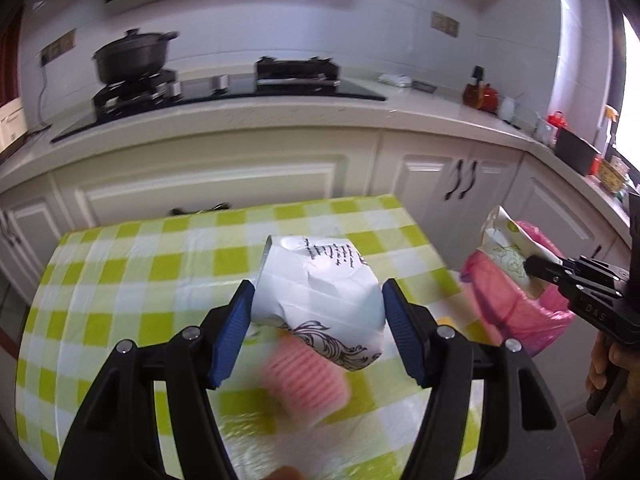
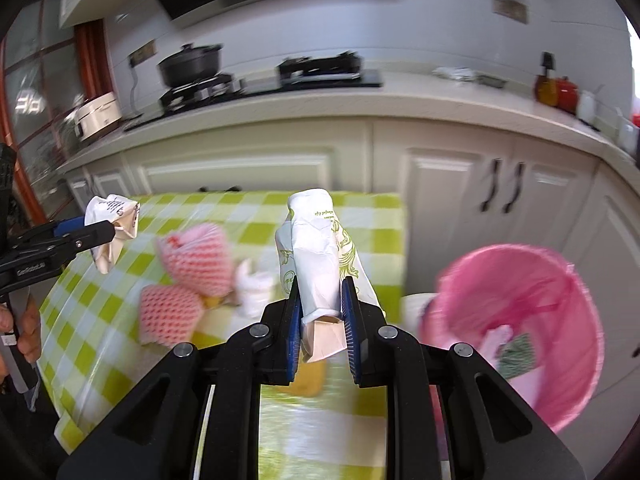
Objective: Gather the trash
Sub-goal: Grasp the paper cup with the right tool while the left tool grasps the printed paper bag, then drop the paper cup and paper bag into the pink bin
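Above the checked table (image 1: 120, 264), the left gripper (image 1: 318, 312) clamps a crumpled white wrapper (image 1: 320, 280). The right gripper (image 2: 320, 320) pinches a green-printed bag (image 2: 316, 248) narrowly, just beside the pink bin (image 2: 560, 280). Pink foam nets (image 2: 192, 256) lie on the table.

Light: bright daylight, from a window (image 1: 628, 92) at the right edge of both views, blown out to white.
Glare: pale sheen on the wall tiles (image 1: 568, 40) near that window.
Blur: motion smear on the pink foam nets (image 2: 188, 280), pink bin (image 2: 520, 320) and checked cloth (image 1: 120, 280).
Sharp: the black gripper frames and blue fingers (image 1: 234, 332) close to each lens.
Distortion: fisheye bends the counter (image 1: 280, 116) edge; dark vignette in the corners.
Shadows: soft and faint.
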{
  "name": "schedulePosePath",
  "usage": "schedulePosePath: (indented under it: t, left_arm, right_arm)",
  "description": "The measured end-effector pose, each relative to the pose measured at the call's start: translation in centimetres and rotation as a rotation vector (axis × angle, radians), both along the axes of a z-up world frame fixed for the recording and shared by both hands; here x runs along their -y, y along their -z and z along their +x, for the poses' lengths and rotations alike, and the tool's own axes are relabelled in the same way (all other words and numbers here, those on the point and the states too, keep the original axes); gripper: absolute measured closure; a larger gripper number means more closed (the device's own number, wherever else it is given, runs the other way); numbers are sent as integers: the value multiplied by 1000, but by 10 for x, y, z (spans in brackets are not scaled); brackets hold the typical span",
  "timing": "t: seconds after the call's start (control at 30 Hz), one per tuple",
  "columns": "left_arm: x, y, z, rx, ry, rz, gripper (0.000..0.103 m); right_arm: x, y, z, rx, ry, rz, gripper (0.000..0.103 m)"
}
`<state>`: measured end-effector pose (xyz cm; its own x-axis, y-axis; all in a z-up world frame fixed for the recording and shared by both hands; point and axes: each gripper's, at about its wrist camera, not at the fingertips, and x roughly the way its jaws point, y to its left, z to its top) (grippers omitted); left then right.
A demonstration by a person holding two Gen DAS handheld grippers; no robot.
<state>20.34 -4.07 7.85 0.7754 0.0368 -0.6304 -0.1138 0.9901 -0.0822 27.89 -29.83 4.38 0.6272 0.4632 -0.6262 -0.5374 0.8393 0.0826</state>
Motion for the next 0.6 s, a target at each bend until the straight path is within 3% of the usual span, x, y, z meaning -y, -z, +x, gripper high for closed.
schedulePosePath:
  t: [0.27, 0.6]
  left_arm:
    - [95, -19, 58, 43, 185, 11, 40]
    - [198, -19, 115, 50, 361, -6, 40]
  right_arm:
    - [67, -16, 35, 19, 126, 7, 83]
    - [132, 1, 75, -14, 243, 30, 83]
